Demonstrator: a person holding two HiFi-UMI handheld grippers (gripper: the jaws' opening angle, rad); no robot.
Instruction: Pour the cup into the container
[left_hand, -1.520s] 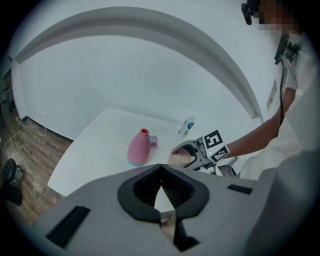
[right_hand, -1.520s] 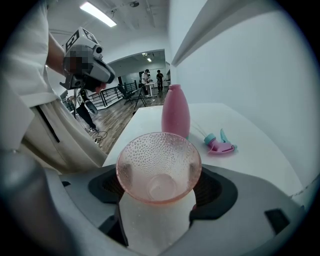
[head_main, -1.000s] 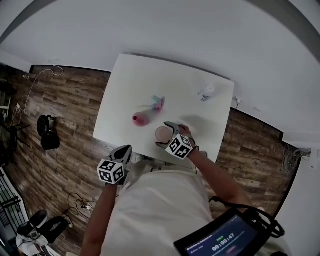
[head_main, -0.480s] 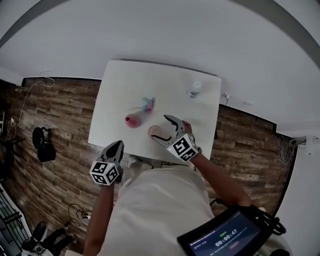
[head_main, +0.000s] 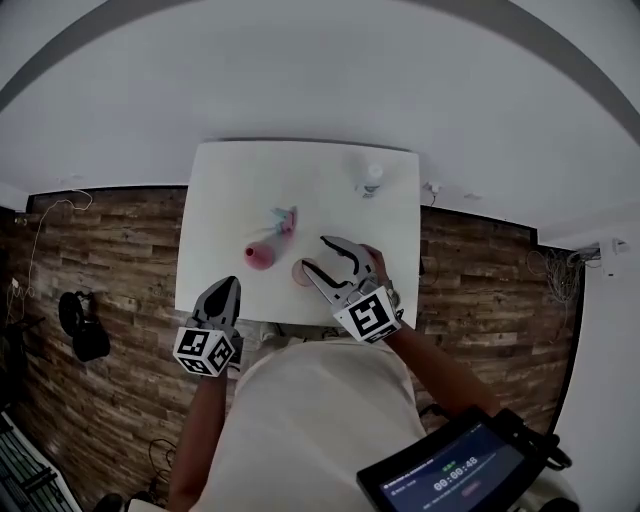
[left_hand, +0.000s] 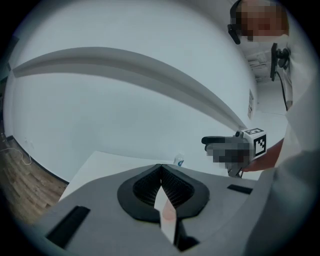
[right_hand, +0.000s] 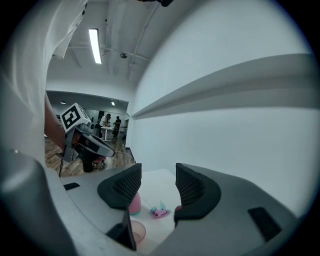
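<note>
Left gripper (head_main: 227, 287) hangs at the white table's (head_main: 215, 200) near edge, jaws pressed together, empty. Pink cup (head_main: 259, 257) sits mid-table, a teal-and-pink toy (head_main: 285, 219) just behind. Beside it, the clear pink container (head_main: 298, 272), part-covered by the right gripper (head_main: 315, 252), jaws just closing, half apart, holding nothing. Small bottle (head_main: 372, 178) far back, label unreadable.

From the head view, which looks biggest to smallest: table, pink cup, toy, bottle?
1. table
2. pink cup
3. toy and bottle: about alike; the bottle is farther off, so unranked.
</note>
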